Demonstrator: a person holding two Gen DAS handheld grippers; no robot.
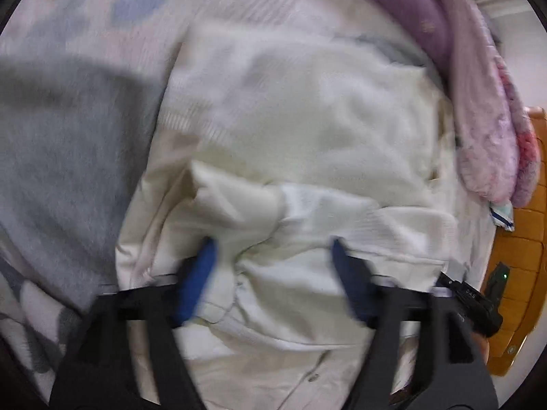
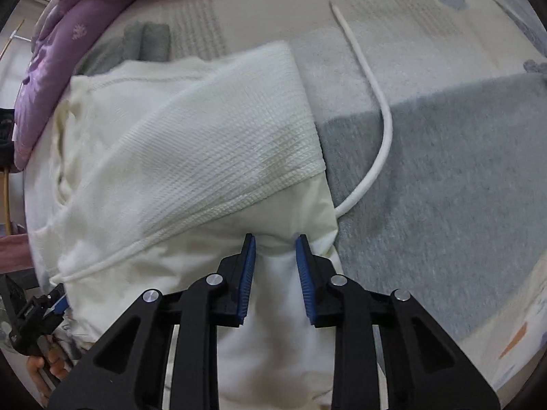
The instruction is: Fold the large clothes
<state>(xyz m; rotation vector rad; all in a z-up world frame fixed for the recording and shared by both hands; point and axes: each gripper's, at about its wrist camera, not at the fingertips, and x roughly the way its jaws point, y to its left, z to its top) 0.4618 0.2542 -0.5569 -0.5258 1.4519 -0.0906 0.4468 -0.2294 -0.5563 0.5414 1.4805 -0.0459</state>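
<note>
A cream white garment (image 1: 307, 130) lies partly folded on the bed, with a ribbed sleeve laid across its body (image 2: 218, 136). My left gripper (image 1: 271, 244) is open, its blue pads wide apart over bunched fabric near the garment's near edge; the view is blurred. My right gripper (image 2: 275, 239) is open, its jaws a little apart with a fold of the garment's hem lying between them. The left gripper also shows at the lower left of the right wrist view (image 2: 37, 314).
A grey blanket (image 2: 444, 184) lies beside the garment on the patterned bedsheet (image 2: 393, 7). A white cord (image 2: 372, 85) curves over it. A purple quilt (image 1: 420, 10) and pink fleece (image 1: 492, 157) are piled along the far side. A wooden bed frame (image 1: 519, 273) borders the edge.
</note>
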